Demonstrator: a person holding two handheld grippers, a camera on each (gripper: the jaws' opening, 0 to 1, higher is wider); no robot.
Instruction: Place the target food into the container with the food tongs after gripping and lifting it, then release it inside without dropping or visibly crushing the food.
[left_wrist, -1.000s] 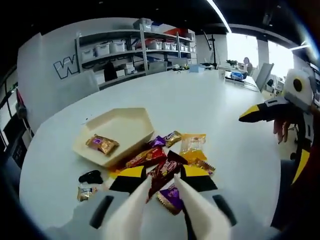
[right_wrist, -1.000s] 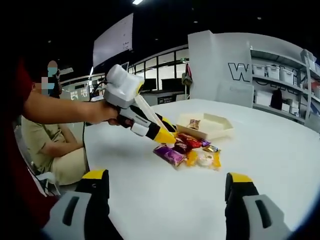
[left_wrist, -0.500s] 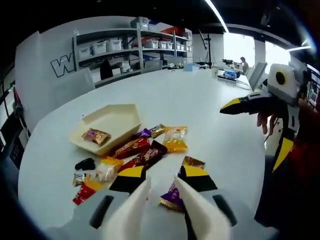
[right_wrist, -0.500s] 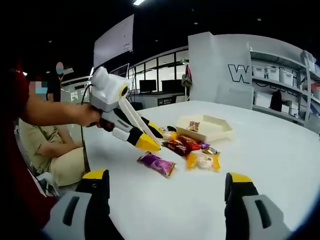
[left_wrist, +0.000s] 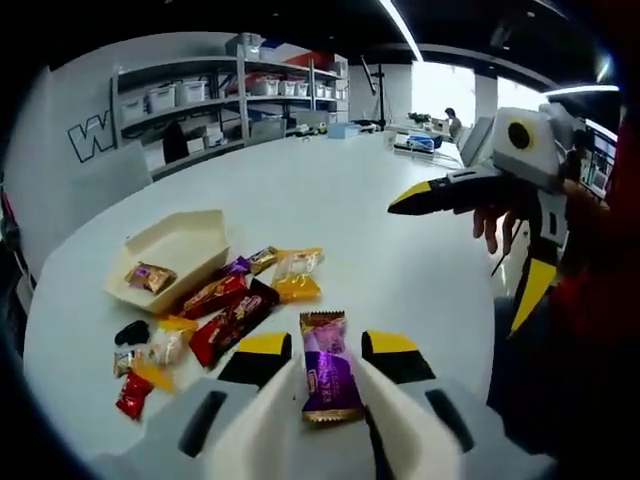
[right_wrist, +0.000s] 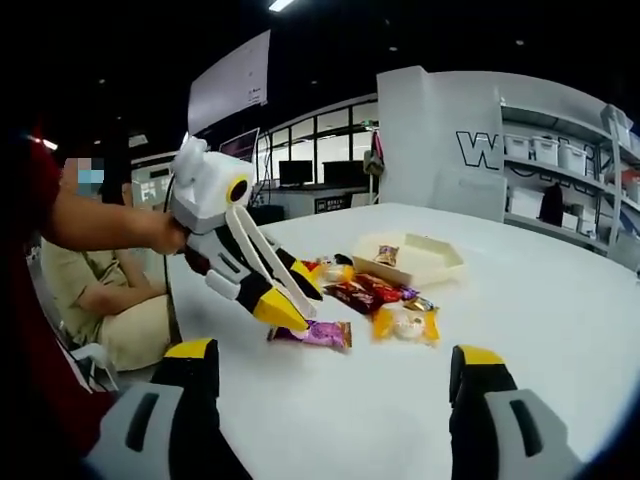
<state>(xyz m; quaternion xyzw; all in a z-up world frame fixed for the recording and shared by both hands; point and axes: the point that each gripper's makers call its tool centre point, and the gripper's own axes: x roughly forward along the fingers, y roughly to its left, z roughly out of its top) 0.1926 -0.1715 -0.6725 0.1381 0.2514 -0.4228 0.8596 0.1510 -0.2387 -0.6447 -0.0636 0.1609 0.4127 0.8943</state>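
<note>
In the left gripper view, a beige hexagonal tray (left_wrist: 190, 245) holding one gold-wrapped sweet (left_wrist: 150, 277) is seen at far left on the white round table (left_wrist: 330, 190), with a scatter of wrapped sweets just beside it. The purple foil snack packet (left_wrist: 328, 372) lies flat on the table between the spread white tong blades of the left gripper (left_wrist: 325, 400) (contact cannot be told). At right, the right gripper (left_wrist: 470, 235) is held above the table, its yellow-tipped jaws wide apart with nothing between them.

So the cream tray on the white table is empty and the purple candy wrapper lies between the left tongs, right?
Not quite. The cream tray already holds one gold-wrapped candy, as the left gripper view shows. The rest stands: the purple candy wrapper lies on the white table between the left tongs.
</note>
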